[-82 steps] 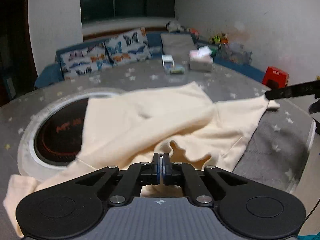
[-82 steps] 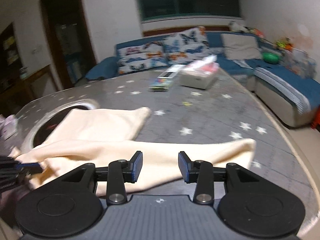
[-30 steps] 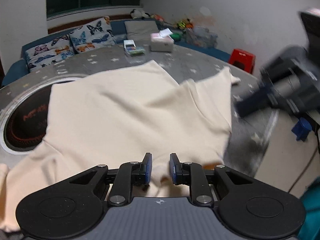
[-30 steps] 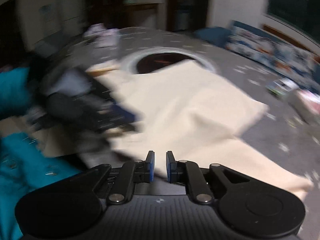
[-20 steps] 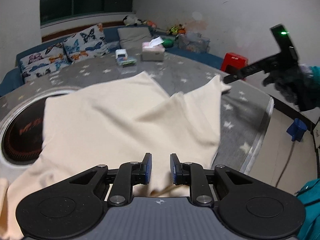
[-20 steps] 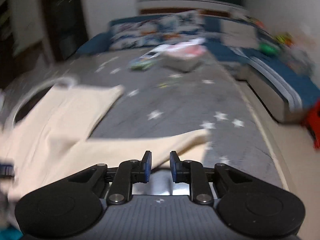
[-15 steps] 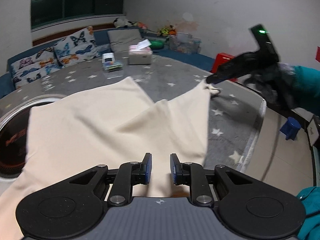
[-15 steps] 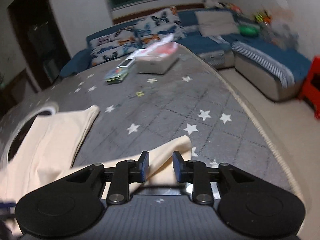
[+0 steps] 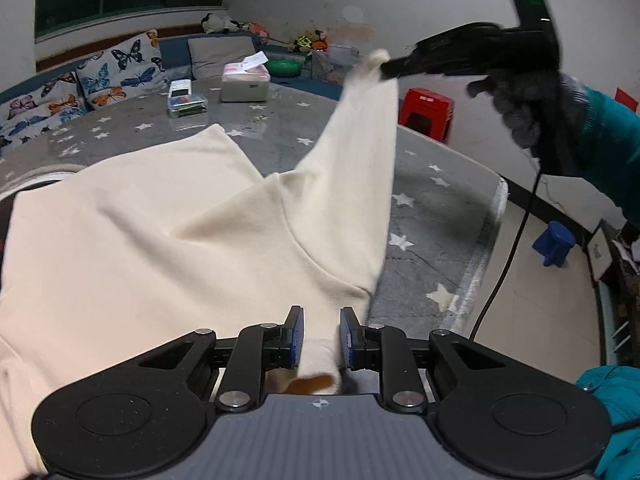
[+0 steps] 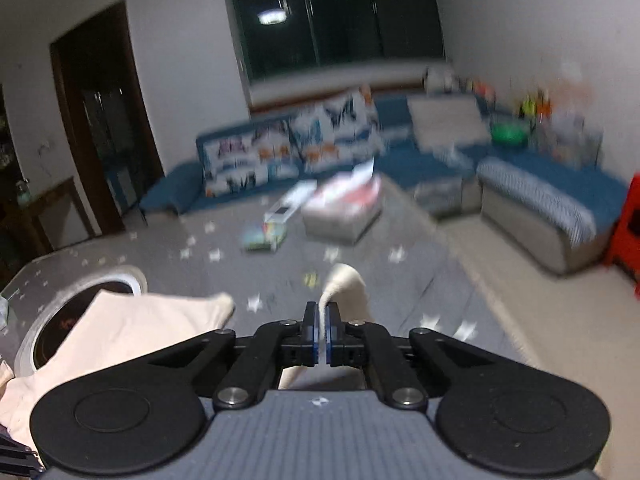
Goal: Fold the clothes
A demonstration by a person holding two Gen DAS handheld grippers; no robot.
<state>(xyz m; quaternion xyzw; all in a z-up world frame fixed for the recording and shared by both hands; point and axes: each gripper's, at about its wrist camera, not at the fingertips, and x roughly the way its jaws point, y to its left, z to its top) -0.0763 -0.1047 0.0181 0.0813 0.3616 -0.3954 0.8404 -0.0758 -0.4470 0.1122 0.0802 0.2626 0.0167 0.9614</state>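
Folding barely begun: right hand-held gripper (image 10: pixel 322 330) clenched on the cream garment's (image 9: pixel 160 232) sleeve (image 9: pixel 360 152), lifted above the surface (image 9: pixel 440 200); left hand-held gripper (image 9: pixel 320 338) stands released over the hem, body unfolded

Wore a teal sleeve (image 9: pixel 608 136) and dark knit glove (image 9: pixel 524 100). Carried black grippers (image 9: pixel 320 338) with blue pads (image 9: pixel 297 336), silver screws, trailing black cable (image 9: pixel 508 256).
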